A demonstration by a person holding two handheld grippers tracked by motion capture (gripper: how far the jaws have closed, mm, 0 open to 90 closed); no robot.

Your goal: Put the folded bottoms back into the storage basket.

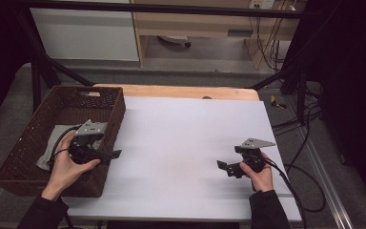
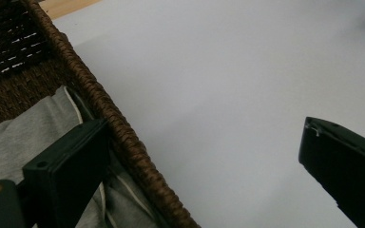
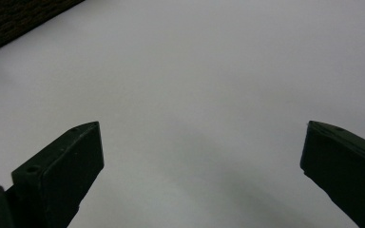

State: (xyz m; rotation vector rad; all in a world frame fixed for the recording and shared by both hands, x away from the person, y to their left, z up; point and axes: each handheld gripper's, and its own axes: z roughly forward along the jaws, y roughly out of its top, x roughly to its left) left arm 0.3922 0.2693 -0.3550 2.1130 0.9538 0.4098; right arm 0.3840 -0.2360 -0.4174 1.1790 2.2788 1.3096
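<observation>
The left tongs (image 1: 108,153) are held over the right-hand wall of a brown woven basket (image 1: 116,114), with the jaws spread wide and nothing pinched between them. In the left gripper view the basket rim (image 2: 123,137) is seen running between the two jaws: one jaw stands over the inside of the basket, the other over the white counter (image 1: 181,143) outside it. A grey cloth (image 2: 33,133) is seen lying crumpled on the basket floor, just under and beside the inner jaw; whether it is touched by that jaw cannot be told. The right tongs (image 1: 228,168) are held well apart from the left ones, low over the bare counter, their jaws likewise spread wide and gripping nothing. The basket is placed far off from them, at the counter's opposite edge.
</observation>
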